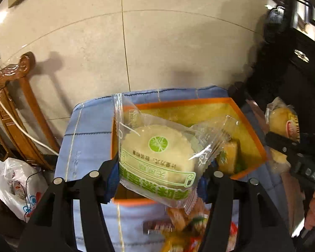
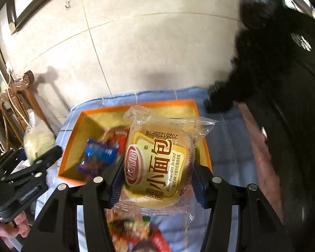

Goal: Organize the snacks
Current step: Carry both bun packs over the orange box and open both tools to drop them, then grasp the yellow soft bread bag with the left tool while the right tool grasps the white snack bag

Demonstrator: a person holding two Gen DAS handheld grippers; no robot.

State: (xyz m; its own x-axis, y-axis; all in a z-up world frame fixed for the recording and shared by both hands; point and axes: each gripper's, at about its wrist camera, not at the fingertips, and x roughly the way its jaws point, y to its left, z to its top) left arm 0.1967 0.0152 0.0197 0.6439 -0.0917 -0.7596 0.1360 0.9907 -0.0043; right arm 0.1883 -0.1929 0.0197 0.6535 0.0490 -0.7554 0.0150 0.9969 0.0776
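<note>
Two wrapped snacks hung above the orange-rimmed yellow cardboard box on the blue quilted worktop. Left tongs clamped the green-printed clear packet holding a pale round cake; right tongs clamped the clear-wrapped yellow mini bread. Slick film could slip, or either could drop outside the box.

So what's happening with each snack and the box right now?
Green cake packet: sealed, gripped in the left tool, held above the box.
Bread packet: sealed, gripped in the right tool.
Orange box: open, a few snacks inside.
Blue packet: lying in the box.
</note>
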